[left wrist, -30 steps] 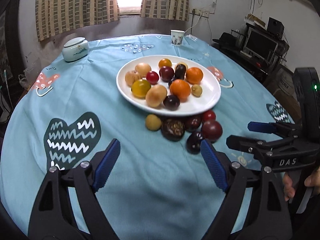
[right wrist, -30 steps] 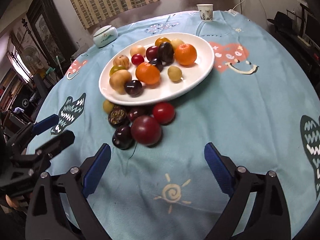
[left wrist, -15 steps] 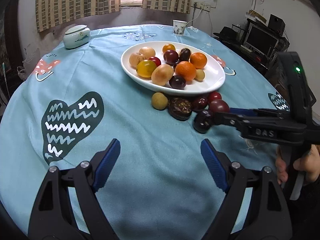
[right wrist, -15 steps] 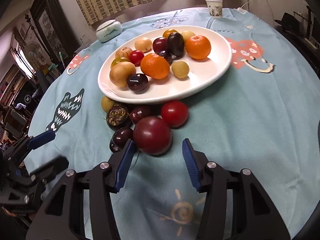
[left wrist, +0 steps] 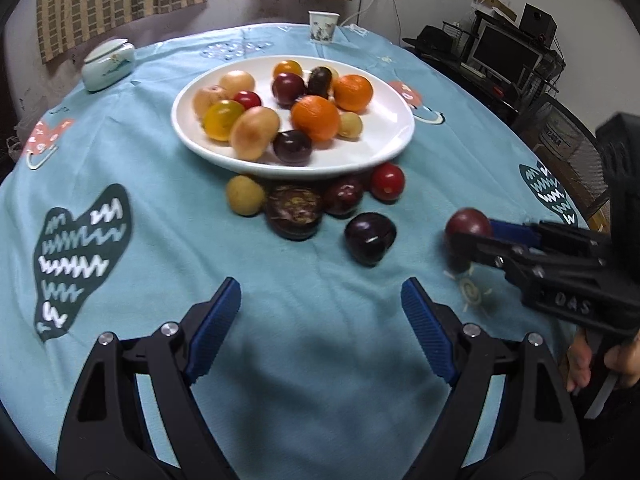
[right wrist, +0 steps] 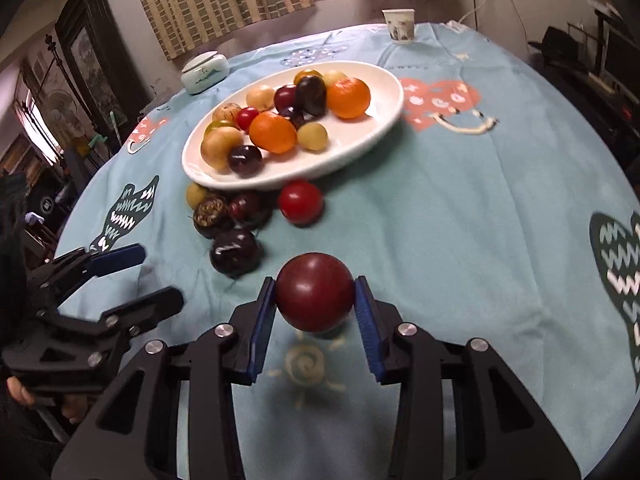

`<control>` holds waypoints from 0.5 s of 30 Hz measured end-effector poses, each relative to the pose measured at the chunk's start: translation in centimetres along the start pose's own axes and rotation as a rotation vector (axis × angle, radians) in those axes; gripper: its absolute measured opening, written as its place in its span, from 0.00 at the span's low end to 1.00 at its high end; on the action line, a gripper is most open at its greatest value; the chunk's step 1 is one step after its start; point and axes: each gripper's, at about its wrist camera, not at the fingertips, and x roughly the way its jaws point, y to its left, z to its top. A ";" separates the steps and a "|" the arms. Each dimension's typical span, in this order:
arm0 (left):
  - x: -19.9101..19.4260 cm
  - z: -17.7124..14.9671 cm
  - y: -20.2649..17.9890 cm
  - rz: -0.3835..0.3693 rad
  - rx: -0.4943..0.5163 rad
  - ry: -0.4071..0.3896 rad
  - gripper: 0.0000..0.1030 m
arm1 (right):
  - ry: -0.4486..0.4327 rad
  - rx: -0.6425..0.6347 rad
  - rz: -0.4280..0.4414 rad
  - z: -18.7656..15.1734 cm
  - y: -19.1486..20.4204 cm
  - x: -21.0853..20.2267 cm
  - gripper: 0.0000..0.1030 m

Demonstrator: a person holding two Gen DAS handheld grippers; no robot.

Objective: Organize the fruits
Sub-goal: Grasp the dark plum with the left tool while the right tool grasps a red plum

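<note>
A white plate [left wrist: 384, 148] holds several fruits, among them two oranges [left wrist: 315, 117]. In front of it on the blue cloth lie loose fruits: a yellow-brown one [left wrist: 245, 195], a passion fruit [left wrist: 294, 210], a red tomato [left wrist: 387, 181] and a dark plum [left wrist: 370, 236]. My right gripper [right wrist: 315, 286] is closing its jaws, and both blue pads press on a dark red plum [right wrist: 315, 298], held just above the cloth and apart from the pile. The plum [left wrist: 468, 222] also shows in the left wrist view. My left gripper [left wrist: 320, 292] hangs open over bare cloth, with nothing between its fingers.
A paper cup [left wrist: 323, 27] stands at the table's far edge and a lidded ceramic jar [left wrist: 109, 64] at the far left. Shelves with a monitor [left wrist: 504, 50] stand beyond the right edge. A person's hand [left wrist: 600, 360] holds the right gripper's handle.
The right gripper's jaws closed around the dark red plum and drew it back from the pile. The left gripper dipped lower and nearer the fruit, jaws unchanged.
</note>
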 end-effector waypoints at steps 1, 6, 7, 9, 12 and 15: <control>0.5 0.2 -0.3 0.004 0.000 0.004 0.82 | 0.004 0.012 0.014 -0.3 -0.5 0.0 0.39; 2.8 1.4 -1.4 0.007 -0.017 0.023 0.76 | 0.007 0.017 0.060 -1.1 -1.8 -0.3 0.39; 3.3 1.7 -1.4 0.002 -0.020 0.031 0.71 | 0.005 0.010 0.066 -1.2 -1.8 -0.3 0.40; 4.0 2.0 -1.7 0.016 -0.025 0.030 0.66 | 0.008 0.008 0.082 -1.3 -1.9 -0.2 0.40; 4.2 2.1 -2.3 0.050 -0.022 0.026 0.66 | 0.023 0.020 0.122 -1.5 -2.1 0.2 0.40; 4.2 1.8 -2.7 0.078 0.013 0.021 0.63 | 0.010 0.012 0.115 -1.4 -1.9 0.4 0.40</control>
